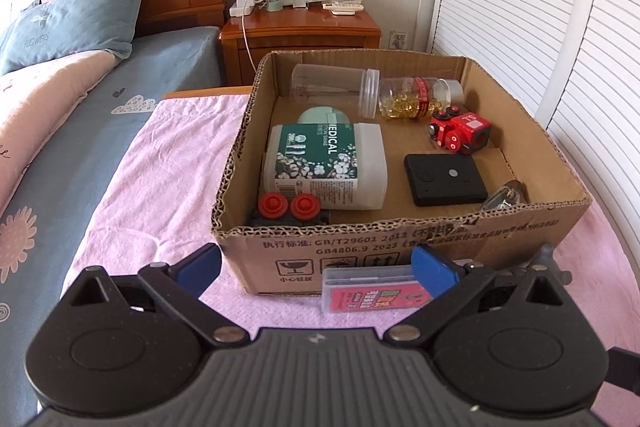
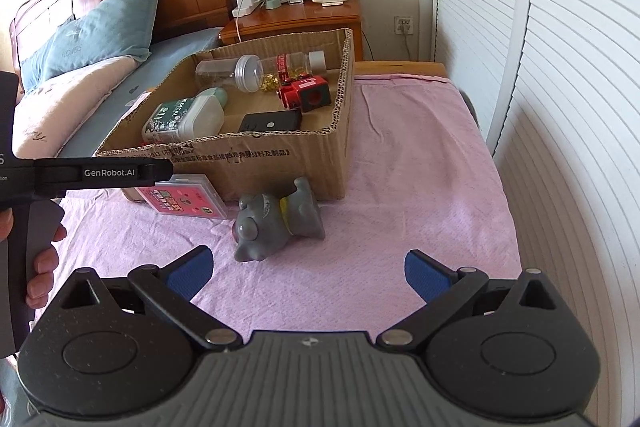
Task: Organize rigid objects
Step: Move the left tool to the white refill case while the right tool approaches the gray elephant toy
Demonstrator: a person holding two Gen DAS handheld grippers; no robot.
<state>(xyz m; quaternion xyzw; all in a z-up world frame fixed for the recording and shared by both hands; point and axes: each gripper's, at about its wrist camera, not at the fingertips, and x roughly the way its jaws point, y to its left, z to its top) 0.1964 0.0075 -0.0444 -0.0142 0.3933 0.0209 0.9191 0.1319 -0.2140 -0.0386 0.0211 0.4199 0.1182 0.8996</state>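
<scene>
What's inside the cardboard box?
Cardboard box holds a swab tub, clear jar, capsule bottle, red toy, black case; near-corner items are partly hidden.

1. A cardboard box (image 1: 400, 239) sits mid-frame on the cloth (image 1: 160, 167).
2. Inside: cotton-swab tub (image 1: 326, 167) at left, flat case (image 1: 444, 179) at right, two jars (image 1: 376, 91) along the back.
3. A card box (image 1: 372, 291) lies before the box's front wall, lower centre.
4. In the right wrist view, a toy figure (image 2: 276, 219) lies right of the card box.
</scene>
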